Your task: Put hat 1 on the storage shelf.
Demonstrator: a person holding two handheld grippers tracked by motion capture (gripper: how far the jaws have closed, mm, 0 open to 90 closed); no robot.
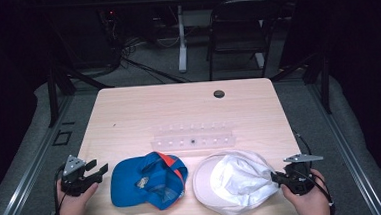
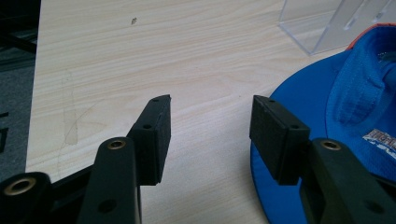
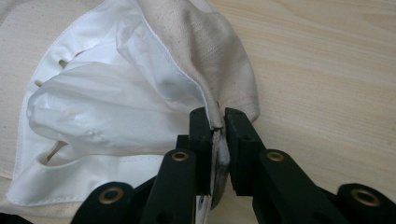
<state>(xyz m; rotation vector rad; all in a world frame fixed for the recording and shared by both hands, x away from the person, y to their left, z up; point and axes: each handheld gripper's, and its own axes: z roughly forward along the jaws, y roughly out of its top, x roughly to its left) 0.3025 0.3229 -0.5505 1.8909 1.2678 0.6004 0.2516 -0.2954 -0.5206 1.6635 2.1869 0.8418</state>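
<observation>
**R gripper pinching white cap's edge; blue cap sits beside the idle L gripper**

The white cap [image 1: 234,182] lies upside down at the near edge of the table [image 1: 178,108], right of centre, lining up. The right gripper [image 3: 217,122] is clenched on its fabric rim: the right gripper view shows the jaws closed with the cream edge and white lining squeezed between them. From that grip the cap spreads away toward the table's middle, so the body of the cap lies inboard of the tool, and any lift or fold pivots about this right-hand edge. In the high view the right gripper [image 1: 281,177] sits at the cap's right rim, w/ the person's hand behind it.

The blue cap [image 1: 149,180] rests just left of the white one, close beside it; whether they touch is hard to tell. The left gripper [image 1: 95,172] is released, jaws spread apart w/ nothing between them, hovering over bare wood. The left gripper view puts the blue cap's [image 2: 336,116] brim under its right-hand jaw, so the L gripper is clearly nearer to it.

A clear plastic rack [image 1: 193,136] stands behind both caps, apart from them.
</observation>
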